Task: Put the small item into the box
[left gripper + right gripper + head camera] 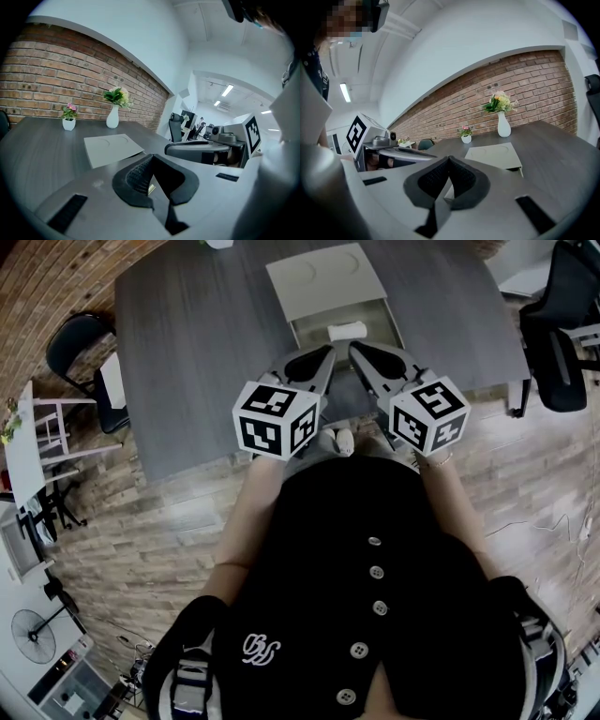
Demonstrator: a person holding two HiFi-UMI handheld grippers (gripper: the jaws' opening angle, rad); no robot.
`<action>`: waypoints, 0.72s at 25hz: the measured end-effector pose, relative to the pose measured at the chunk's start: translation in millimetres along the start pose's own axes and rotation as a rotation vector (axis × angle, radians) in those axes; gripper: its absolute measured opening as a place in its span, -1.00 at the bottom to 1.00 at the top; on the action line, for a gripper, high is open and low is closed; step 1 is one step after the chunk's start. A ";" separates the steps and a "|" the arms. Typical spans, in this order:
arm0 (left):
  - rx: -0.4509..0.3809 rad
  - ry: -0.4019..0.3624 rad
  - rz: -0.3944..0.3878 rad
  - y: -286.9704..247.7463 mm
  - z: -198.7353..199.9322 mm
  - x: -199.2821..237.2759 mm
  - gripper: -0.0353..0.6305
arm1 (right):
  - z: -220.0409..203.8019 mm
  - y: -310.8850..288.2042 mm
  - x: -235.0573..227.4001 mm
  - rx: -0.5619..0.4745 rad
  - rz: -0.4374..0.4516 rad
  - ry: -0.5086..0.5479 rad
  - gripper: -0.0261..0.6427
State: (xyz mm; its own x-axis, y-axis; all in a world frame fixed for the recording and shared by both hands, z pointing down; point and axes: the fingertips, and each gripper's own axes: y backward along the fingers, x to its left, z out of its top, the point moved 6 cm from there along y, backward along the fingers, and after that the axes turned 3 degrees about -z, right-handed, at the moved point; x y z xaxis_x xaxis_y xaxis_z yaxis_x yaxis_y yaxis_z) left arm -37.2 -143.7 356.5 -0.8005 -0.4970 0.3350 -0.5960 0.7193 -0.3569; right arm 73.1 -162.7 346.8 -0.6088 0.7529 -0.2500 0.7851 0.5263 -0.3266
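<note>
At left, your left gripper [323, 354] is clenched on nothing above the near side of the gray table [187, 352]. Beside it, your right gripper [362, 352] is pinched empty too. The small white item [347, 330] seems to lie in the open tray of the box [323, 277], just beyond both tips. To reseat it, part one pair first and approach squarely, slowly.

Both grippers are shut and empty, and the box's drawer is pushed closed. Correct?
No: the head view shows the box with its drawer pulled open, a small white item lying in it. The left gripper and right gripper are indeed shut and empty.
</note>
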 end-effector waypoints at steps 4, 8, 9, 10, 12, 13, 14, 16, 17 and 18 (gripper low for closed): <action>0.010 -0.001 -0.008 -0.2 -2.2 -0.2 -0.85 | -2.5 -0.6 1.0 0.012 -0.002 0.003 -0.92; 0.024 0.002 -0.013 -1.8 -5.2 -0.5 -0.85 | -5.4 -1.1 -0.7 0.017 -0.015 0.008 -0.92; 0.028 0.001 -0.011 -2.5 -5.8 -0.6 -0.85 | -6.0 -1.1 -1.3 0.016 -0.017 0.006 -0.92; 0.032 -0.002 -0.010 -3.1 -6.7 -0.7 -0.85 | -6.6 -1.0 -1.6 0.016 -0.019 0.004 -0.92; 0.038 -0.004 -0.008 -3.1 -9.2 -0.6 -0.85 | -8.7 -1.0 -1.1 0.020 -0.019 0.003 -0.92; 0.040 -0.002 -0.008 -2.8 -10.6 -0.2 -0.85 | -10.0 -1.1 -0.7 0.024 -0.019 0.004 -0.92; 0.041 0.001 -0.008 -2.3 -11.9 0.1 -0.85 | -11.1 -1.1 -0.4 0.028 -0.019 0.004 -0.92; 0.043 0.008 -0.007 -2.0 -13.5 0.3 -0.85 | -12.7 -0.7 -0.8 0.034 -0.020 0.000 -0.92; 0.044 0.009 -0.006 -2.5 -13.6 0.2 -0.85 | -13.1 -0.5 -1.6 0.035 -0.019 -0.002 -0.92; 0.044 0.010 -0.005 -3.4 -13.6 0.2 -0.85 | -13.4 -0.4 -2.5 0.036 -0.018 -0.004 -0.92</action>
State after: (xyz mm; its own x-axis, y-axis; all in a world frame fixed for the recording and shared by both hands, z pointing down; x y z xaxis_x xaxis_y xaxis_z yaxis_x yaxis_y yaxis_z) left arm -34.5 -139.6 369.6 -0.7970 -0.4953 0.3457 -0.6023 0.6945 -0.3935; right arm 75.8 -159.4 359.7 -0.6236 0.7415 -0.2474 0.7691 0.5256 -0.3636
